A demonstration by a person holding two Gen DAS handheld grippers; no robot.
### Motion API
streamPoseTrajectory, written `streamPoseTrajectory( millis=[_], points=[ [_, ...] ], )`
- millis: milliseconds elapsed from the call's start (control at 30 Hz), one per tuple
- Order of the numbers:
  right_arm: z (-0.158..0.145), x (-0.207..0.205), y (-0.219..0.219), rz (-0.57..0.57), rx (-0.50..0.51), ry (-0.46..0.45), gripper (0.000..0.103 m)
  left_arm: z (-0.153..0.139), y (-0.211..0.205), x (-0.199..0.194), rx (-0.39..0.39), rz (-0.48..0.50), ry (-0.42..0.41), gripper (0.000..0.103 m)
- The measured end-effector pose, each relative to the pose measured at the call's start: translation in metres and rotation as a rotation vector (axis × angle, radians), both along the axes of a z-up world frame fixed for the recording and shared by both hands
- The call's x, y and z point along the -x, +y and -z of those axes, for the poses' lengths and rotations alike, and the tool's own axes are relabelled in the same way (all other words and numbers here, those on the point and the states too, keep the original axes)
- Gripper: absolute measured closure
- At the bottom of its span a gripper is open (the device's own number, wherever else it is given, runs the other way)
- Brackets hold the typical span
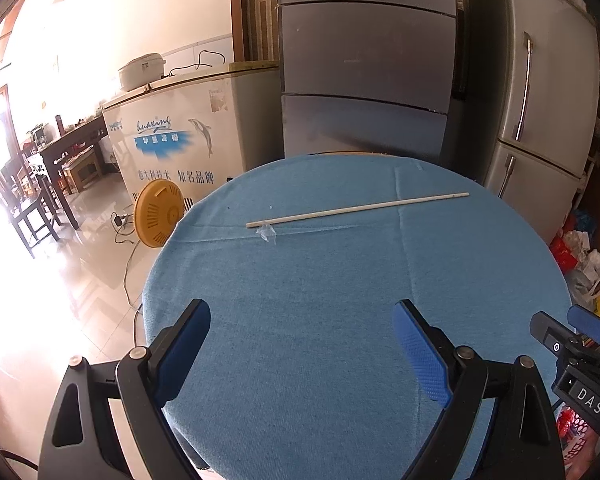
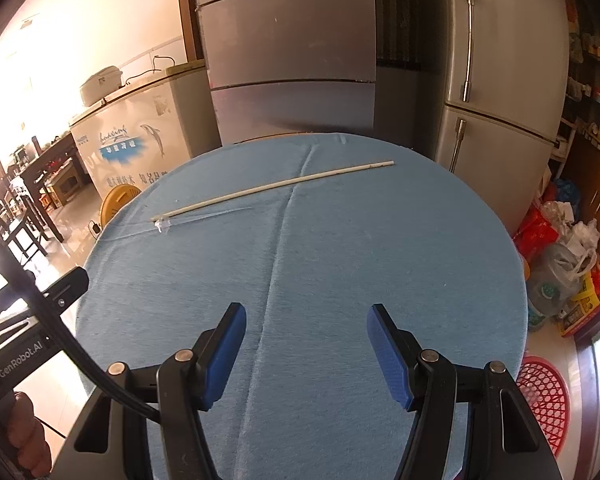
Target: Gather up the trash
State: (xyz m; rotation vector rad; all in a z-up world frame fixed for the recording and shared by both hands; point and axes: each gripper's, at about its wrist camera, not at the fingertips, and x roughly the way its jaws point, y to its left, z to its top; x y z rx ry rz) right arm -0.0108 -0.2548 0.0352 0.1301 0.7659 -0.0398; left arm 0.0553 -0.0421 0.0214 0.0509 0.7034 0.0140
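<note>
Nothing collected yet. Your left gripper (image 1: 302,344) gapes wide and empty; your right gripper (image 2: 306,350) stands partly open, also empty. Long pale stick (image 1: 358,209) and clear plastic scrap (image 1: 267,233) lie at the table's (image 1: 340,380) far side. Red basket (image 2: 548,396), near right on the floor: contents hidden.

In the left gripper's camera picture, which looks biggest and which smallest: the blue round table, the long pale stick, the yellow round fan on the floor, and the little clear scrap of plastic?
As they look in that view:
1. Blue table
2. Long pale stick, longest but very thin
3. Yellow fan, partly hidden by the table, so its rank against the stick is unsure
4. Clear plastic scrap
</note>
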Motion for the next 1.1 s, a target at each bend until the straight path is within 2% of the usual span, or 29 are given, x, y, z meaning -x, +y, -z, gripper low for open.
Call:
streamPoseTrajectory(
  millis=[667, 1100],
  points=[
    [-0.014, 0.015, 0.023, -0.020, 0.035, -0.025, 0.036, -0.009, 0.017, 0.012, 0.042, -0.016, -0.036, 0.011],
    [-0.011, 0.006, 0.029, -0.044, 0.020, -0.020, 0.036, -0.011, 0.013, 0.006, 0.011, -0.022, -0.036, 0.011]
  ],
)
